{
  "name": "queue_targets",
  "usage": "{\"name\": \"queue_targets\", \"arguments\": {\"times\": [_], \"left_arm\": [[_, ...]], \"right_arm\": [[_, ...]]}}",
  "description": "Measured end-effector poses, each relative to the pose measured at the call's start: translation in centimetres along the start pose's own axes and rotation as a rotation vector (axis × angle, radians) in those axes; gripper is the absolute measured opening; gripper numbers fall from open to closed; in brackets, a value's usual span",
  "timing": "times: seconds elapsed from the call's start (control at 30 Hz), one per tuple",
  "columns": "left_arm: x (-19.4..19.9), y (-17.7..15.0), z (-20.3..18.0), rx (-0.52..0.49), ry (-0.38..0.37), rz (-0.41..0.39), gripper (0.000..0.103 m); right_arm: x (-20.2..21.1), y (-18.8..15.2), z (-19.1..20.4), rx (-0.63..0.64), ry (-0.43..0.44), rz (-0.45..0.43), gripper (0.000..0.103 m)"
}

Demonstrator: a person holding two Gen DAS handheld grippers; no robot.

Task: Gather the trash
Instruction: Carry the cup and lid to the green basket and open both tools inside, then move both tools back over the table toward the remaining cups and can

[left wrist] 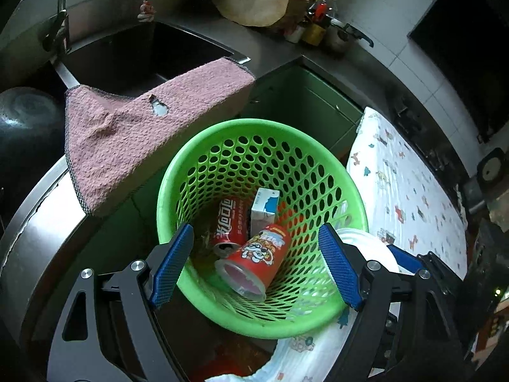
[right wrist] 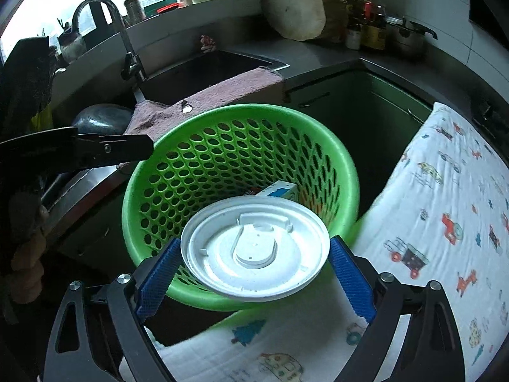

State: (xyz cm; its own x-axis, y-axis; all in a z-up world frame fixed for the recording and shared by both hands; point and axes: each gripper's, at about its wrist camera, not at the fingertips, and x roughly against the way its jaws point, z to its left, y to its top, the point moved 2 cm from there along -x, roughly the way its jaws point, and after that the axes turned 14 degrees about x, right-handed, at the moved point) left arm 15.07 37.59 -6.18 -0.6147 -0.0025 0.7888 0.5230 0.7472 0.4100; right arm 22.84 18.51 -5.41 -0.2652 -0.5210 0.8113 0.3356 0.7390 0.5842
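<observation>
Gripping a white plastic lid [right wrist: 256, 250] by its opposite edges, the right tool [right wrist: 254, 273] holds it over the near rim of the green perforated basket [right wrist: 197, 162], its blue pads pressed against the lid's sides. The left tool [left wrist: 256, 264] hangs above the same basket [left wrist: 296, 172] with its fingers spread wide and nothing between them. Inside the basket lie a red soda can [left wrist: 229, 222], a red snack cup [left wrist: 254, 261] on its side with its open mouth toward the camera, and a small white-and-blue carton [left wrist: 264, 210] standing behind them. A pink cloth [left wrist: 136, 133] drapes over the steel counter edge [left wrist: 47, 210] beside the sink [left wrist: 133, 54], and a patterned white cloth [right wrist: 445, 222] lies to the basket's right.
</observation>
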Motion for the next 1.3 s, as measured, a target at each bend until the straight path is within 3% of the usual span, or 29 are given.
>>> {"name": "queue_targets", "arguments": {"times": [0.27,0.5,0.9,1.3], "left_arm": [[0.2,-0.2,-0.2,0.0,-0.007,-0.001,0.08],[0.9,-1.0,-2.0,-0.036,-0.023,-0.01,0.081],[1.4,-4.6,-7.4,-0.147,-0.069,0.004,0.083],[1.3,-10.3,-14.4,-0.263,-0.127,0.052,0.083]], "right_arm": [[1.4,-0.3,0.1,0.002,0.003,-0.036,0.092],[5.2,-2.4,-0.7,0.003,-0.063,-0.049,0.092],[12.3,-10.3,-4.5,-0.108,-0.185,-0.047,0.092],[20.3,-20.2,-9.3,-0.276,-0.338,-0.015,0.092]]}}
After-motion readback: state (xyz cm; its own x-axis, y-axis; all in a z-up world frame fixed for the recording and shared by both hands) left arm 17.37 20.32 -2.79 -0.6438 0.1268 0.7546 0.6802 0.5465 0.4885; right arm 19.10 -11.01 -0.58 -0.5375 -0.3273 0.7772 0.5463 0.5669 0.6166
